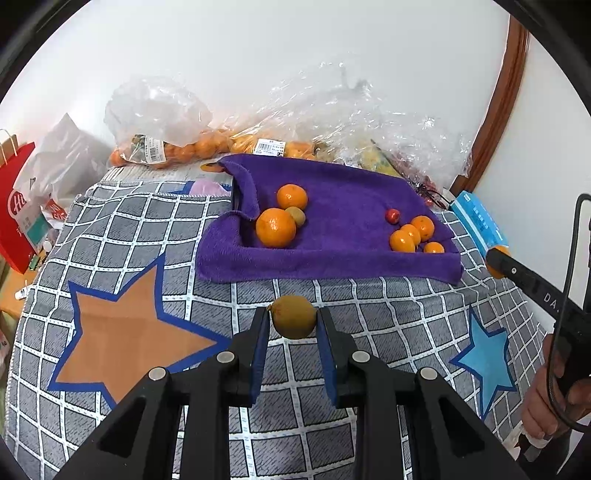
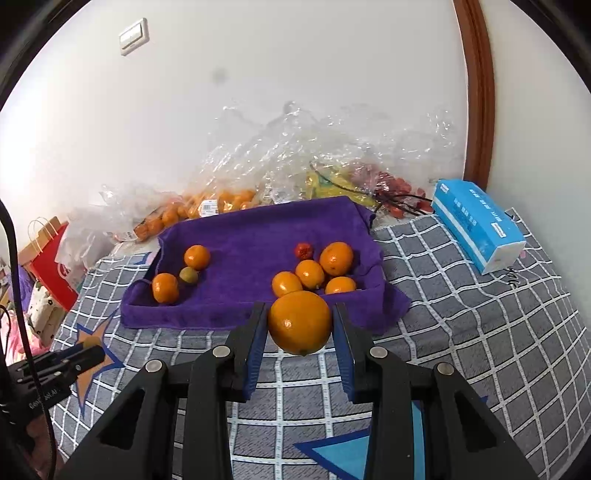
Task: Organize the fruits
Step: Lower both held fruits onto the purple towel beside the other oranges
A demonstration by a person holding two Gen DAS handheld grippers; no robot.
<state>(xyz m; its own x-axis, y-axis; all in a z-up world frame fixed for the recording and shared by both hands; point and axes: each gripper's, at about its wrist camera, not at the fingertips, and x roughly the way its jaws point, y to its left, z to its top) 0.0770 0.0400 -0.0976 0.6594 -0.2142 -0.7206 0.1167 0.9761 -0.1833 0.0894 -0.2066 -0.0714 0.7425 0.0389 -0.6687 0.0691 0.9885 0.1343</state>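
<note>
at the bottom centre of each wrist view the fingers are clenched on fruit: the left gripper (image 1: 293,321) grasps a brownish-yellow kiwi (image 1: 293,316), the right gripper (image 2: 300,325) a glossy orange (image 2: 300,322). both hang over the checked cloth (image 1: 258,413), just short of the purple towel (image 1: 340,221). best carry each to its like: kiwi to the mid-frame left cluster, orange to the right pile, releasing low so nothing rolls.

Blue tissue box (image 2: 480,225) – red paper bag (image 1: 16,206) – wall switch (image 2: 135,36)
</note>
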